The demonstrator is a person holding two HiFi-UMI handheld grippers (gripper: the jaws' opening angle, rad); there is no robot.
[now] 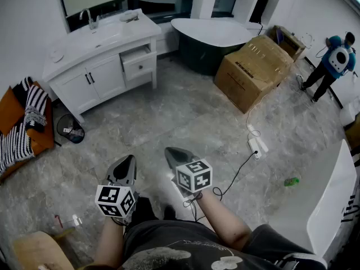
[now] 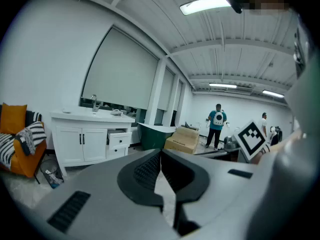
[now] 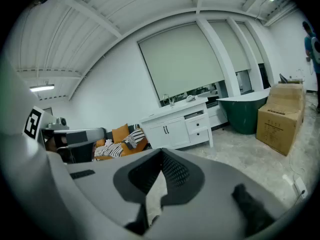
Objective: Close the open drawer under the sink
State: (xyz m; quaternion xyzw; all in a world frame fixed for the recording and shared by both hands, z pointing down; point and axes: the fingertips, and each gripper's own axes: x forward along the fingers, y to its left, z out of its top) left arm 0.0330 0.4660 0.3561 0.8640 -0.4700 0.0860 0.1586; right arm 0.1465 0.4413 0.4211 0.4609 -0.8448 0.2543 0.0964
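A white sink cabinet (image 1: 101, 55) stands far off at the back left, with its top right drawer (image 1: 139, 55) pulled out. The same open drawer (image 2: 120, 134) shows in the left gripper view and again, small, as a drawer (image 3: 195, 116) in the right gripper view. My left gripper (image 1: 127, 163) and right gripper (image 1: 171, 153) hover side by side low in the head view, several steps short of the cabinet. Both point toward it and slightly down. Each has its jaws shut with nothing between them.
A dark green bathtub (image 1: 214, 38) and a large cardboard box (image 1: 256, 69) stand right of the cabinet. A power strip and cable (image 1: 254, 145) lie on the grey floor. An orange seat with striped cloth (image 1: 22, 122) sits left. A person (image 1: 332, 63) stands far right.
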